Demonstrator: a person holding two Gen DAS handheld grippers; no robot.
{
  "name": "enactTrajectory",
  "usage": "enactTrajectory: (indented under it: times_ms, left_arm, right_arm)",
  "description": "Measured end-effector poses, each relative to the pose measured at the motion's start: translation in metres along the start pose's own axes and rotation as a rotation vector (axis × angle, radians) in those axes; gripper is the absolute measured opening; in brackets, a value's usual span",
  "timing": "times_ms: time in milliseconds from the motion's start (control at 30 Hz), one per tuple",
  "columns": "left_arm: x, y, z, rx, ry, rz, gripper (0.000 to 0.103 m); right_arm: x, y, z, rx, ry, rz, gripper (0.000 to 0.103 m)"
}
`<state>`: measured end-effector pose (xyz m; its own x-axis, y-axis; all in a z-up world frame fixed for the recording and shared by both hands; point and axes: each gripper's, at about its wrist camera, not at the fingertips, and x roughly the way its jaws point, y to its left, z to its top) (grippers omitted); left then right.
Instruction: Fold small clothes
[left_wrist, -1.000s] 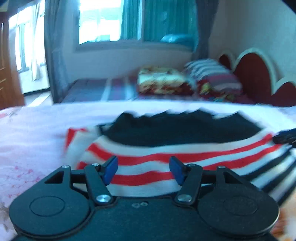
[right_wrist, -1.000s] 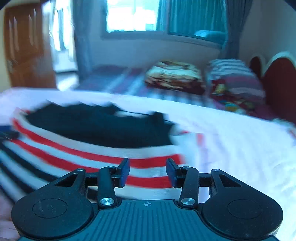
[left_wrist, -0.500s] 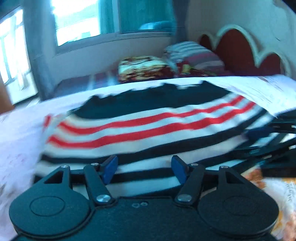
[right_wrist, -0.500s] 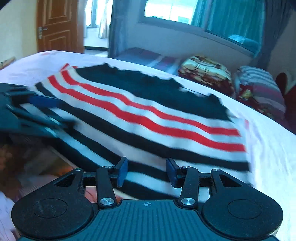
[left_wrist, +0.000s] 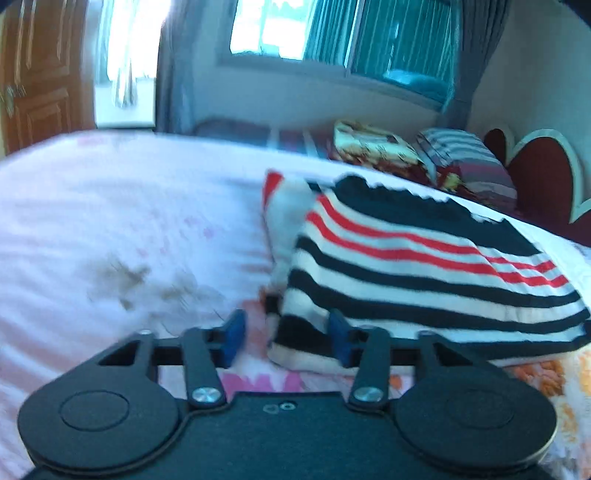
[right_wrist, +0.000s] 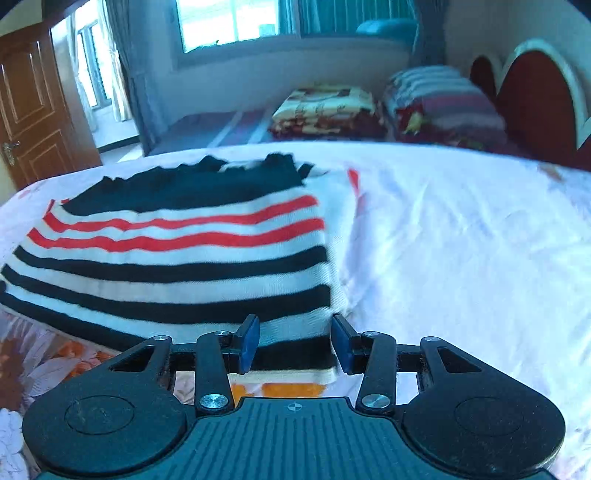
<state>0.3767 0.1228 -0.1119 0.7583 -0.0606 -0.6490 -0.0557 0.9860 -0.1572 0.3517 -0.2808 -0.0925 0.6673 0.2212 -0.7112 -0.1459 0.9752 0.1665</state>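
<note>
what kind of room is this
Most likely a bedroom in a home. The black, white and red striped knit garment lies on a bed covered with a pale pink floral sheet, with a dark red scalloped headboard and folded patterned blankets beyond, under a curtained window.

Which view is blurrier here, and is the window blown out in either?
Left wrist view: motion blur smears the bedsheet and striped sweater; window overexposed. Right wrist view: sharper, with mild smear on the pillows; window also glaring.

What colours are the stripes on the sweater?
The sweater has red, black and white stripes, with a solid dark band at the far end. The right wrist view shows it best.
</note>
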Motion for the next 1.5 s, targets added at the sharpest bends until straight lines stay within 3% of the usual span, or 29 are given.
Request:
enactTrajectory:
  times_ms: [33, 67, 133, 233, 367, 433, 500, 533, 633, 733, 833, 967, 1033, 1100, 1233, 1367, 1500]
  left_arm:
    - [0.003, 0.0, 0.0, -0.005, 0.014, -0.012, 0.026]
    - [0.003, 0.001, -0.001, -0.006, 0.014, -0.001, 0.023]
    - [-0.002, 0.002, 0.0, -0.046, -0.015, 0.007, 0.011]
    - [-0.007, 0.005, -0.007, -0.071, -0.05, 0.019, 0.009]
    - [0.003, 0.002, -0.016, -0.045, -0.043, 0.048, 0.013]
    - [-0.002, 0.004, -0.012, -0.057, -0.039, 0.074, 0.035]
    - [-0.023, 0.0, -0.006, -0.027, -0.111, 0.139, 0.047]
    - [-0.034, -0.005, -0.005, 0.016, -0.154, 0.163, 0.048]
    - [-0.044, -0.024, -0.001, 0.082, -0.182, 0.092, 0.047]
    - [-0.028, -0.044, -0.005, 0.13, -0.136, 0.046, 0.048]
    - [0.003, -0.035, -0.019, 0.083, -0.024, 0.031, 0.045]
    - [-0.002, -0.036, -0.023, 0.118, -0.035, 0.027, 0.045]
    - [-0.017, -0.031, -0.02, 0.072, -0.049, 0.009, 0.048]
    - [-0.035, -0.027, -0.02, 0.034, -0.084, 0.019, 0.056]
    - [-0.049, -0.008, -0.036, -0.177, -0.047, -0.079, 0.053]
    - [-0.028, 0.007, -0.04, -0.411, -0.013, -0.15, 0.042]
    - [0.0, 0.02, -0.039, -0.625, -0.056, -0.194, 0.045]
  right_arm:
    - [0.002, 0.0, 0.0, 0.002, 0.011, 0.001, 0.036]
    - [0.003, -0.002, -0.001, 0.004, 0.027, -0.005, 0.016]
    - [0.0, -0.008, -0.001, 0.021, 0.033, 0.001, 0.01]
    - [-0.008, -0.002, -0.009, -0.042, 0.027, -0.043, 0.01]
    - [0.0, -0.001, -0.017, -0.021, 0.025, -0.071, 0.01]
    - [-0.001, 0.004, -0.011, -0.046, 0.026, -0.095, 0.014]
    - [-0.019, 0.011, -0.01, -0.08, -0.053, -0.151, 0.021]
    - [-0.027, 0.012, -0.01, -0.094, -0.086, -0.137, 0.021]
    - [-0.03, 0.018, -0.012, -0.1, -0.114, -0.101, 0.021]
    - [-0.014, 0.019, -0.016, -0.079, -0.068, -0.092, 0.021]
    - [-0.001, 0.016, -0.024, -0.097, -0.03, -0.11, 0.019]
    - [-0.001, 0.017, -0.019, -0.108, -0.002, -0.109, 0.019]
    - [-0.007, 0.015, -0.015, -0.091, -0.011, -0.094, 0.02]
    - [-0.024, 0.014, -0.015, -0.06, -0.074, -0.052, 0.02]
    - [-0.039, 0.024, -0.016, -0.03, -0.115, 0.014, 0.015]
    - [-0.033, 0.044, -0.008, 0.028, -0.11, 0.114, 0.0]
    - [-0.017, 0.063, 0.008, 0.08, -0.104, 0.177, 0.0]
